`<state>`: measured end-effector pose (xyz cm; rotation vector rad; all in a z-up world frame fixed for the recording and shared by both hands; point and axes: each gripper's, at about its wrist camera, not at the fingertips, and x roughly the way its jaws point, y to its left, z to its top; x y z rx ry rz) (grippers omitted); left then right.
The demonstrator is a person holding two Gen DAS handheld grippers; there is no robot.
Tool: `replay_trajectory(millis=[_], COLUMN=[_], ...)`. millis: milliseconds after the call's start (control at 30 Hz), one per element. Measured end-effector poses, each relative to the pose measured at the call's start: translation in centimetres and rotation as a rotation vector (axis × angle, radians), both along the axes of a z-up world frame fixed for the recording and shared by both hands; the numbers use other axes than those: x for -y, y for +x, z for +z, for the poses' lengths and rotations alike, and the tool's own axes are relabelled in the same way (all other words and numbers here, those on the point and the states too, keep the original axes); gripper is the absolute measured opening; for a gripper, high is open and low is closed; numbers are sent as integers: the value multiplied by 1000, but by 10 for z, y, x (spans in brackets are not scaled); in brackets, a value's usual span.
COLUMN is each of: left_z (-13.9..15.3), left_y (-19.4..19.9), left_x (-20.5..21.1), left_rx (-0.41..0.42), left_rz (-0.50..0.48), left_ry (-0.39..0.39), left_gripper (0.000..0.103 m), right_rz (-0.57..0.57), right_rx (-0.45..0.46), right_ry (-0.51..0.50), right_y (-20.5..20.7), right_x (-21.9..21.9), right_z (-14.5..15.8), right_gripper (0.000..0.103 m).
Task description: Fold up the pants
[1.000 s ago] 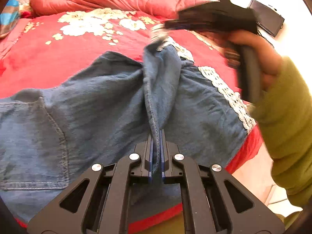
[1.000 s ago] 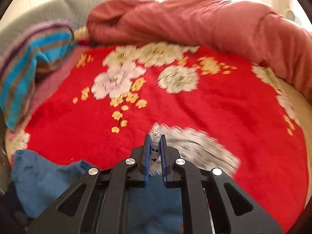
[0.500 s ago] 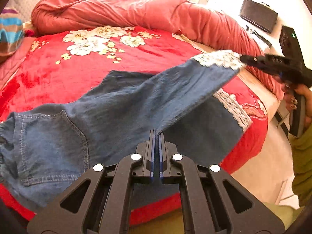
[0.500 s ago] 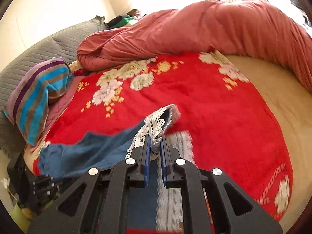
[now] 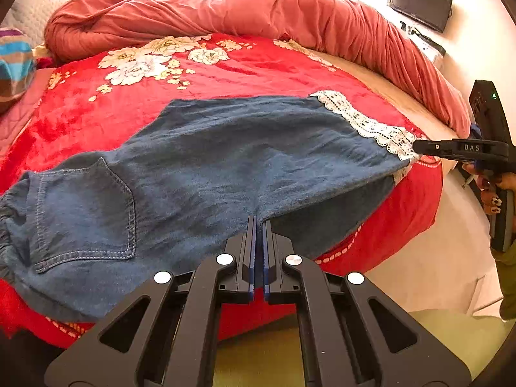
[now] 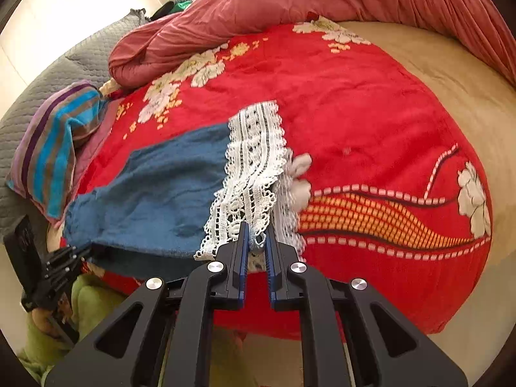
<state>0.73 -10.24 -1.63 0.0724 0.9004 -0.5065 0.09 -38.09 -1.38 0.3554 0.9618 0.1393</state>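
Observation:
Blue denim pants [image 5: 209, 161] with a back pocket lie stretched across the red flowered blanket [image 5: 225, 67], one leg laid over the other. My left gripper [image 5: 259, 225] is shut on the near edge of the denim at the crotch. At the right edge of the left wrist view, my right gripper [image 5: 417, 147] pinches the white lace hem [image 5: 364, 122], with a hand on its handle. The right wrist view shows that gripper [image 6: 257, 235] shut on the lace hem [image 6: 254, 154], the blue leg [image 6: 154, 187] running left toward my left gripper [image 6: 80, 251].
A rolled pink-red duvet [image 5: 258, 9] lies along the far side of the bed. A striped pillow [image 6: 54, 148] and a grey quilted headboard [image 6: 64, 71] are at the left. Beige sheet [image 6: 435, 64] shows beyond the blanket. The bed's front edge drops off just below both grippers.
My right gripper has carried the lace hem far to the right, pulling the lifted leg out flat over the other leg. My left gripper kept its grip and shifted slightly.

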Motion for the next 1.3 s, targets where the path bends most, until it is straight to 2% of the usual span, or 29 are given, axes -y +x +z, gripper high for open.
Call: replay_trajectory(millis=[333, 400, 433, 467, 500, 600, 667, 733, 767, 867, 933, 967, 1067, 1100, 1133, 1167, 1233, 1300], left_z=[-18, -18, -16, -13, -10, 5, 16, 24, 25, 24, 21, 18, 4, 1, -1, -1, 3, 3], left_y=[0, 0, -1, -3, -6, -13, -14, -11, -8, -2, 0, 3, 17, 19, 21, 22, 21, 20], left_x=[12, 11, 10, 8, 6, -12, -35, -60, -78, -128, -151, -160, -171, -171, -170, -169, -176, -186], left_rx=[-71, -75, -71, -61, -52, -25, 1, 22, 28, 18, 4, -6, -35, -31, -21, -3, 24, 19], left_rz=[-38, -34, -29, -25, -23, 9, 80, 176, 255, 482, 567, 603, 662, 670, 680, 687, 695, 706], left_ry=[59, 57, 59, 62, 56, 9, -27, -54, -57, -40, -66, -69, -44, -43, -27, 4, -5, -17], left_gripper=[3, 5, 12, 23, 26, 37, 52, 60, 64, 70, 78, 79, 77, 69, 43, 30, 23, 23], right_rz=[-14, -13, -11, -21, -32, -21, 21, 92, 122, 228, 278, 301, 331, 335, 339, 341, 338, 338], right_rx=[-53, -58, -57, -52, -25, 83, 130, 147, 147, 131, 124, 111, 74, 62, 51, 29, 4, -6], right_ry=[-78, -99, -108, -123, -149, -205, -201, -183, -177, -170, -168, -169, -169, -174, -180, -192, -206, -201], right_y=[7, 7, 6, 4, 2, -1, 2, 10, 13, 23, 27, 29, 34, 34, 35, 35, 32, 30], right_x=[2, 2, 2, 3, 5, 2, -7, -22, -30, -59, -73, -78, -87, -86, -89, -89, -88, -84], right_z=[-33, -30, -27, -22, -13, 12, 20, 20, 18, 7, 1, -5, -14, -17, -20, -24, -29, -33], right_gripper=[10, 16, 18, 27, 39, 43, 43, 43, 43, 43, 43, 43, 43, 45, 47, 49, 49, 49])
